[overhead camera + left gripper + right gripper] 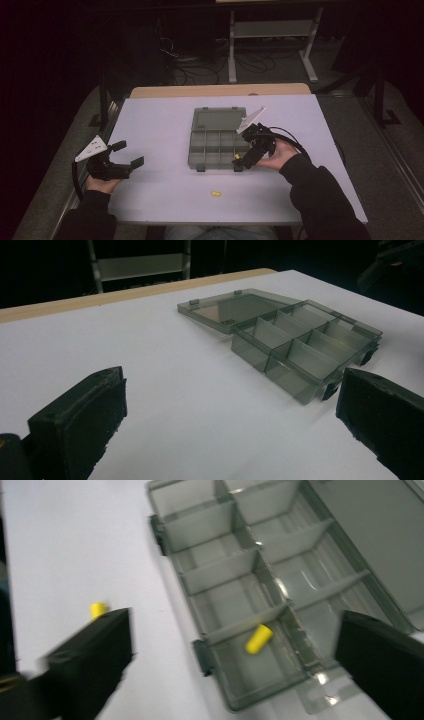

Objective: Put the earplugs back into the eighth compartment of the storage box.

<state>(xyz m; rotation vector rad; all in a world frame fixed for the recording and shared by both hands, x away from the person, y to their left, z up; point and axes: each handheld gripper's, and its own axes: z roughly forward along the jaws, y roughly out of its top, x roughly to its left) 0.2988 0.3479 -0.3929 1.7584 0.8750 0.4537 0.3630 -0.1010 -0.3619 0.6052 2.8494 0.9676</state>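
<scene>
A smoky grey compartment box (192,150) lies mid-table with its lid (218,120) flat open behind it. My right gripper (239,161) hovers open over the box's near right corner. Below its jaws a small yellow cylinder (259,639) lies loose in a corner compartment of the box (220,570), touching neither pad. A second yellow piece (215,193) rests on the white table in front of the box, also seen beside my right gripper's (235,622) left jaw as a yellow piece (98,610). My left gripper (127,153) stands open at the table's left edge, facing the box (300,347), nothing between its jaws (234,385).
The white table (160,200) has a wooden strip (220,91) along its far edge. Behind it, on the dark floor, stand a metal frame (270,30) and loose cables (195,70). The person's sleeves enter from the bottom corners.
</scene>
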